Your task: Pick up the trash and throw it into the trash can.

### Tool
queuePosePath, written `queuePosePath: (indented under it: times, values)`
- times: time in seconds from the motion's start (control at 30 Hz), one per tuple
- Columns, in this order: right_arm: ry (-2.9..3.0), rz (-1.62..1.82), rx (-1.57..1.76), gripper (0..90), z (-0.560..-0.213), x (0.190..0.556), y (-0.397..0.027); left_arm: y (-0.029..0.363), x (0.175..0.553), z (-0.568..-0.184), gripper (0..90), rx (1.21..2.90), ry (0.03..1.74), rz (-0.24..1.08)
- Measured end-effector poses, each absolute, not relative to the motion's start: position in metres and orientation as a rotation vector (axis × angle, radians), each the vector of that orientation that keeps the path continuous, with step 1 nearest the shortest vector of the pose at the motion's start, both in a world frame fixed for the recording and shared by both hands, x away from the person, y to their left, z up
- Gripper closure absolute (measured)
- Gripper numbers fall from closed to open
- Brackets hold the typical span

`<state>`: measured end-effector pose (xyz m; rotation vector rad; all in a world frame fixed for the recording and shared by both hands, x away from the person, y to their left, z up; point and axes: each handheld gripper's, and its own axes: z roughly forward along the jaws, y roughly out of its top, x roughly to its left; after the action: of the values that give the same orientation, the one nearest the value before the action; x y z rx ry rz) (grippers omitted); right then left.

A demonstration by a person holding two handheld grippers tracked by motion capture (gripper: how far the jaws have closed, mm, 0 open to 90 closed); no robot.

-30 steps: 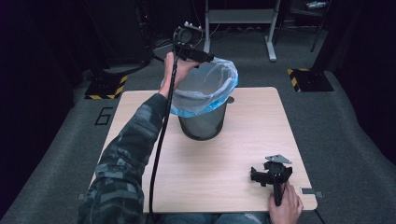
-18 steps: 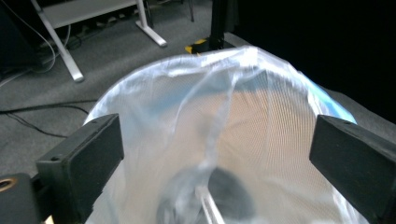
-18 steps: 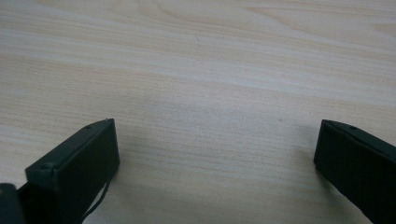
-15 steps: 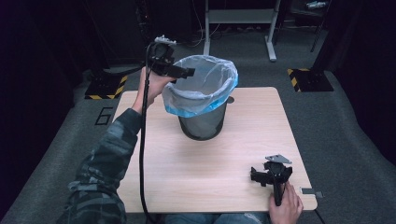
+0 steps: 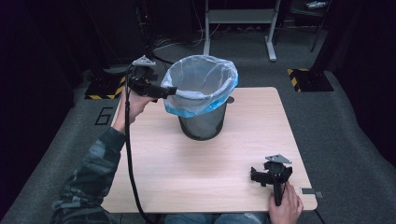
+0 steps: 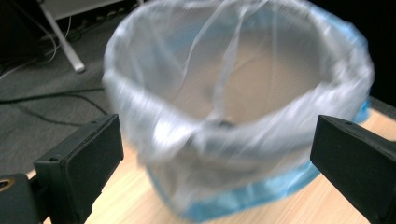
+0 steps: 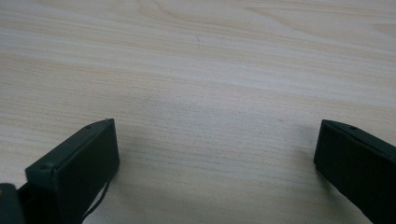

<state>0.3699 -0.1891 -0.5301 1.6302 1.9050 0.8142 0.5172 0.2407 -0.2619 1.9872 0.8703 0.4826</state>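
Mesh wastebasket (image 5: pixel 203 122), lined with a blue-and-clear bag (image 5: pixel 201 84), stood upright at the table's (image 5: pixel 196 182) far middle. Left gripper (image 5: pixel 169 91) hovered beside its rim, jaws wide, nothing between them. Right gripper (image 5: pixel 261 177) lay on the near-right corner, jaws wide and empty.

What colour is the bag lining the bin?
Translucent white with a blue edge; the bag shows best in the high view.

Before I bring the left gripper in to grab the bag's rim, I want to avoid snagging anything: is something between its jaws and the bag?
Nothing visible. The left gripper sits just left of the bin's rim, jaws wide open, and between them its own view shows the bag liner with no other object in front.
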Motion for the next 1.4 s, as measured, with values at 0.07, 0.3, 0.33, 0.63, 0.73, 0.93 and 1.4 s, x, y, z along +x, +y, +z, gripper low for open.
queuePosePath:
  times: [0.07, 0.3, 0.33, 0.63, 0.73, 0.93, 1.4]
  values:
    - [1.904, 0.815, 1.632, 0.0, -0.530, 0.370, -0.189, 0.254, 0.517, -0.275, 2.1, 1.980, 0.904, 0.464]
    - [1.904, 0.814, 1.632, 0.0, -0.530, 0.370, -0.189, 0.288, 0.516, -0.317, 2.1, 1.969, 1.003, 0.403]
    - [1.904, 0.815, 1.632, 0.0, -0.530, 0.370, -0.189, 0.292, 0.515, -0.322, 2.1, 1.968, 1.014, 0.395]
    - [1.902, 0.814, 1.633, 0.0, -0.530, 0.370, -0.189, 0.326, 0.507, -0.393, 3.2, 1.997, 1.135, 0.329]
    - [1.903, 0.814, 1.633, 0.0, -0.530, 0.370, -0.189, 0.334, 0.502, -0.416, 3.1, 2.002, 1.198, 0.324]
    - [1.902, 0.814, 1.634, 0.0, -0.530, 0.370, -0.189, 0.350, 0.492, -0.465, 2.7, 2.020, 1.285, 0.320]
    - [1.901, 0.814, 1.634, 0.0, -0.530, 0.370, -0.189, 0.364, 0.479, -0.527, 1.2, 2.061, 1.327, 0.520]
